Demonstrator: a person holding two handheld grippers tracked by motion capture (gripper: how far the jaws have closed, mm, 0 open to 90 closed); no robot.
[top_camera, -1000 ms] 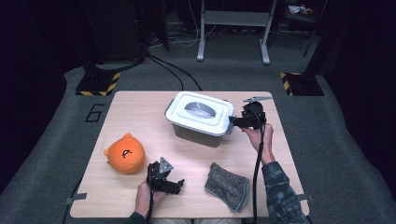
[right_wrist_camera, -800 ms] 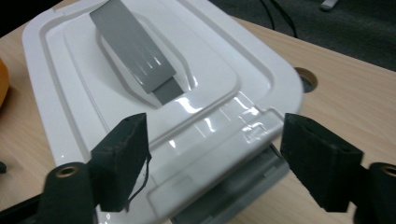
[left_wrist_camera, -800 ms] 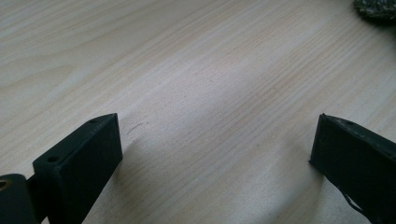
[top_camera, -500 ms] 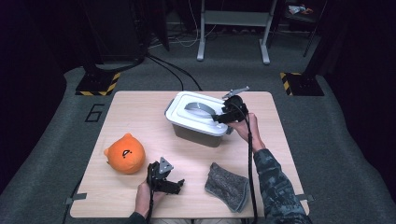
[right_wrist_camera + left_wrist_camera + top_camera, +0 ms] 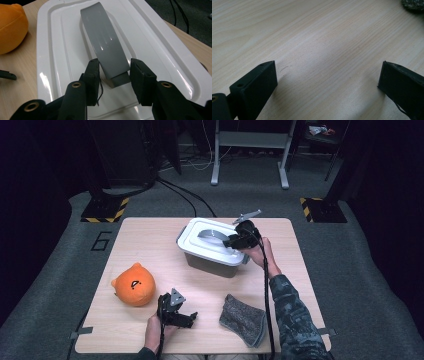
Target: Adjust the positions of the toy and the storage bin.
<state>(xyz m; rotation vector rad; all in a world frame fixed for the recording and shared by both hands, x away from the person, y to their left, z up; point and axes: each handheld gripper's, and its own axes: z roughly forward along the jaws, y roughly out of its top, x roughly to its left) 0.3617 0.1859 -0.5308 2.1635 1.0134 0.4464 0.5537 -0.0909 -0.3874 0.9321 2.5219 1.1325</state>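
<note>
A white lidded bin (image 5: 212, 257) stands at the middle back of the wooden table (image 5: 150, 240). Its lid (image 5: 62, 50) carries a flat grey handle (image 5: 105, 37). My right gripper (image 5: 115, 67) reaches over the lid from the right, and its jaws are closed in on the near end of that handle, one on each side. In the high view this right gripper (image 5: 231, 240) lies on top of the lid. My left gripper (image 5: 187, 319) rests near the table's front edge. Its jaws stand wide open over bare wood in the left gripper view (image 5: 328, 75).
An orange round plush toy (image 5: 134, 285) sits at the front left of the table and also appears as the plush (image 5: 11, 30) beside the bin. A folded grey cloth (image 5: 244, 319) lies at the front right, just right of my left gripper.
My right gripper has moved left from the bin's right edge onto the lid and settled around the grey handle. The left gripper has stayed where it was.
</note>
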